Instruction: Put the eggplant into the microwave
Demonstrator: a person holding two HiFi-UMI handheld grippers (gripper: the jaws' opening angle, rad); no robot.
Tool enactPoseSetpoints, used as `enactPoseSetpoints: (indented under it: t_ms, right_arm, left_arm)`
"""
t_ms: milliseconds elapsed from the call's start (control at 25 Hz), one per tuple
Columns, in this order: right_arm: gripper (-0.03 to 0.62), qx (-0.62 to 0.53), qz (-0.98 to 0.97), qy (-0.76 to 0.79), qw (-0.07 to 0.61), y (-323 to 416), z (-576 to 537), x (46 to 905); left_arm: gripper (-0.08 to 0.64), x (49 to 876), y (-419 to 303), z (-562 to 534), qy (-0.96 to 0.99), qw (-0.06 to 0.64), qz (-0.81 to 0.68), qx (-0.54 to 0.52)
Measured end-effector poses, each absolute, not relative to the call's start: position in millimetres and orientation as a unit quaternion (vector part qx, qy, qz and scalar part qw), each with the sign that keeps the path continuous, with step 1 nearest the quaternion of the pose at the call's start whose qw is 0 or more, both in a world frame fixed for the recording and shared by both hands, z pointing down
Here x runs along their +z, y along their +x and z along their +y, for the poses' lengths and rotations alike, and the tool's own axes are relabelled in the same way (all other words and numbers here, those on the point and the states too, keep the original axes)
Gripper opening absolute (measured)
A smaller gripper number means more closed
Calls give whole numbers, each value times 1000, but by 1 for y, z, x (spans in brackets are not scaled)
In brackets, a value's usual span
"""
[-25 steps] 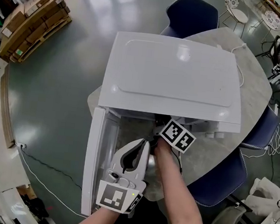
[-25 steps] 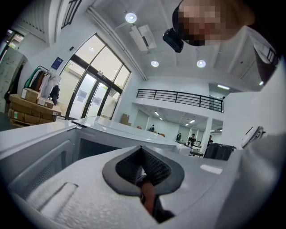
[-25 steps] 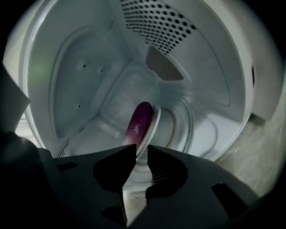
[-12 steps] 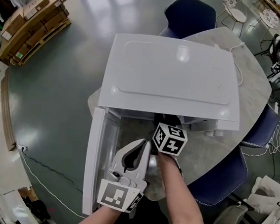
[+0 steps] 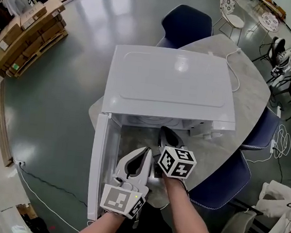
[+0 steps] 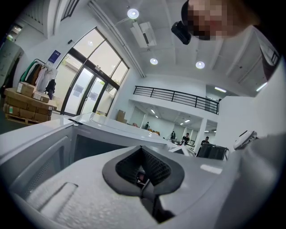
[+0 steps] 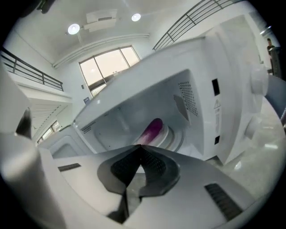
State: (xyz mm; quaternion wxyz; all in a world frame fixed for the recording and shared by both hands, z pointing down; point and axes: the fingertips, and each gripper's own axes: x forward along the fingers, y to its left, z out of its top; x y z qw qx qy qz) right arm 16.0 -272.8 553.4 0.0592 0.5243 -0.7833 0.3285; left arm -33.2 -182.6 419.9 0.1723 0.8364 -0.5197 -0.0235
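**Eggplant is in, fingers come off**

The eggplant (image 7: 153, 129) is inside the microwave (image 5: 172, 82), lying purple and glossy across the round white turntable plate (image 7: 172, 136) towards the back of the cavity. Nothing is touching it. From the head view it's tucked out of sight under the oven's roof.

The right gripper (image 7: 142, 148) hangs just outside the opening, pointing in at the plate. Its fingers have just been closing and are now clenched on nothing at all.

The left gripper (image 6: 142, 151) sits close beside it, in front of the swung-out door (image 5: 97, 165), with its fingers pressed together and empty too.

By my reckoning the job's main step is done, because the eggplant is in the oven and let go. The door hangs wide open, so closing it looks like the only tidy-up left, if that's wanted.

The oven stands on a pale grey worktop (image 5: 251, 93), with dark blue chairs around it.

As for writing, there's a small warning label on the oven's front panel beside the cavity, but it's too small to read. No brand name is visible.
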Motion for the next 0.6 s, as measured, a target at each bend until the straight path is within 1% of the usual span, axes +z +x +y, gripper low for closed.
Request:
enactPoseSetpoints:
  t_ms: [280,480,600]
  right_arm:
    - [3,319,-801,505,26,27,-214,483]
    - [2,246,-836,490,-11,23,-172,405]
    - [2,218,-843,491,-17,25,-144,376]
  left_arm:
    - [8,397,-25,-153,846,186,-498,-29]
    - [8,359,-17,-121,866,166,-469,-40]
    - [8,340,-18,-98,871,160,-460,-55]
